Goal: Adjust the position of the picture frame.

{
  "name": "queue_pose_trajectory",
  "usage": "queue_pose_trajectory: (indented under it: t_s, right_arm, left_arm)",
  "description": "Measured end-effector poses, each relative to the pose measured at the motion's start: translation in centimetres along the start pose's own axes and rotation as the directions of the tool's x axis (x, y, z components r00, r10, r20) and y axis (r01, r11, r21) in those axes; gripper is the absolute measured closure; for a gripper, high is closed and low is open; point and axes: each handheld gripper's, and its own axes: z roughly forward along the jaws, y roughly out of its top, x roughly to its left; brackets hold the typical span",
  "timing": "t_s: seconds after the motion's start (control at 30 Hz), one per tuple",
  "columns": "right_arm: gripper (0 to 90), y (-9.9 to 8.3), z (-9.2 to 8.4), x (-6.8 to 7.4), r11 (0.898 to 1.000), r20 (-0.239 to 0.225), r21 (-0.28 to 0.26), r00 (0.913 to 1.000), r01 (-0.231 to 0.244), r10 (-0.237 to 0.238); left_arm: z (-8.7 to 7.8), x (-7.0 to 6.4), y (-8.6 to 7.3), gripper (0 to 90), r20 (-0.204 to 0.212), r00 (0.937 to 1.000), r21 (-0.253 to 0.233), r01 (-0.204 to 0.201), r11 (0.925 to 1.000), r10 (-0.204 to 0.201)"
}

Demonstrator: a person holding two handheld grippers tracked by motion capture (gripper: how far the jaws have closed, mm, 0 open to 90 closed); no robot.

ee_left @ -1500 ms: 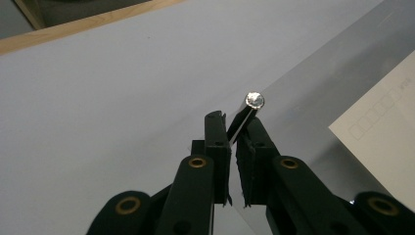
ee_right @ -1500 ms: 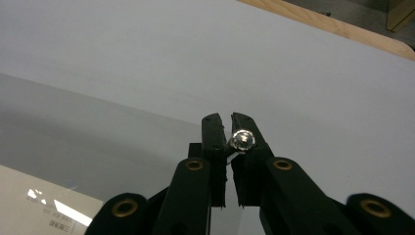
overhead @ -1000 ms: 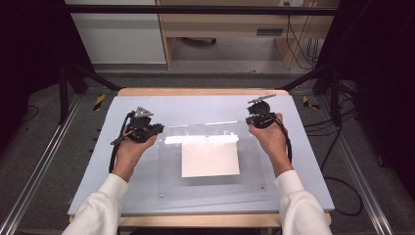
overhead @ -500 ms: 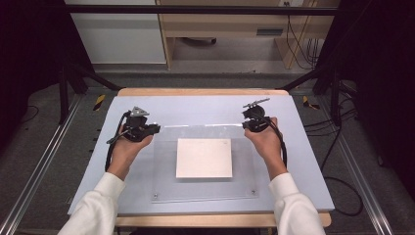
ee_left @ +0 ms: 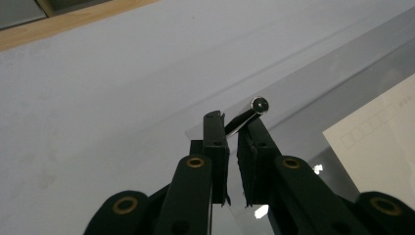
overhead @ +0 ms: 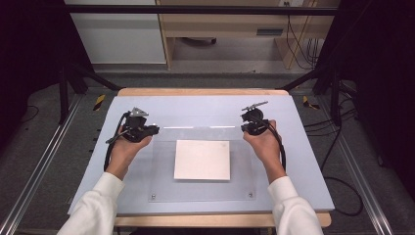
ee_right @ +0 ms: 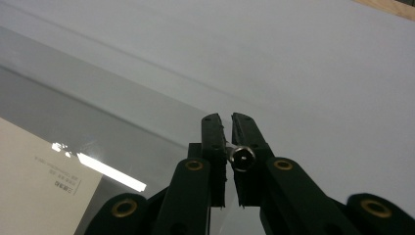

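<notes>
Change: since a second ago we are seeing the clear sheet (overhead: 200, 166) lying flat on the table (overhead: 313, 161), where its far edge was tilted up before; both hands have come lower in the high view, and the white card (overhead: 202, 159) is sitting nearer the lower middle of the frame.
Clear sheet: we are finding it at the centre of the high view, a see-through rectangle with small screws at its near corners, its far edge running as a bright line between the two grippers.
White card: it is lying in the middle of that sheet; whether it is under or on top we cannot tell. It is also showing at the right edge of the left gripper view (ee_left: 377, 142) and at the lower left of the right gripper view (ee_right: 44, 186).
Left gripper (overhead: 155, 129): it is sitting at the centre left of the high view, at the sheet's far left corner. In its own view (ee_left: 234, 128) the jaws are standing nearly together, clamped on the sheet's corner, with a small metal post (ee_left: 247, 116) sticking up between the tips.
Right gripper (overhead: 243, 123): it is sitting at the centre right, at the far right corner. In its own view (ee_right: 229, 128) the jaws are pinching that corner, with a round metal post (ee_right: 243, 157) between them.
Table: we are looking at a pale grey top with a wooden rim.
</notes>
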Motion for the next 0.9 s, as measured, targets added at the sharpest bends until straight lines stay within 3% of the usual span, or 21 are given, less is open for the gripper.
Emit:
queue_pose_trajectory:
  t_s: [0.43, 0.57, 0.9]
  right_arm:
    - [85.1, -1.4, 2.8, -0.2, 0.999, -0.017, 0.035, 0.9994, -0.030, 0.031]
    - [85.1, -2.2, 3.6, -0.2, 0.998, -0.033, 0.049, 0.9982, -0.049, 0.051]
    - [85.1, -3.0, 4.4, -0.3, 0.997, -0.049, 0.049, 0.9967, -0.063, 0.065]
  left_arm:
    - [2.9, 0.2, -1.5, 83.9, -0.021, 0.9998, 0.043, 0.003, 0.9991, -0.002]
    - [3.7, -0.1, -2.2, 84.6, -0.027, 0.9995, 0.068, -0.013, 0.9976, 0.015]
    - [4.3, 0.0, -2.8, 84.8, -0.026, 0.9997, 0.071, 0.004, 0.9975, -0.002]
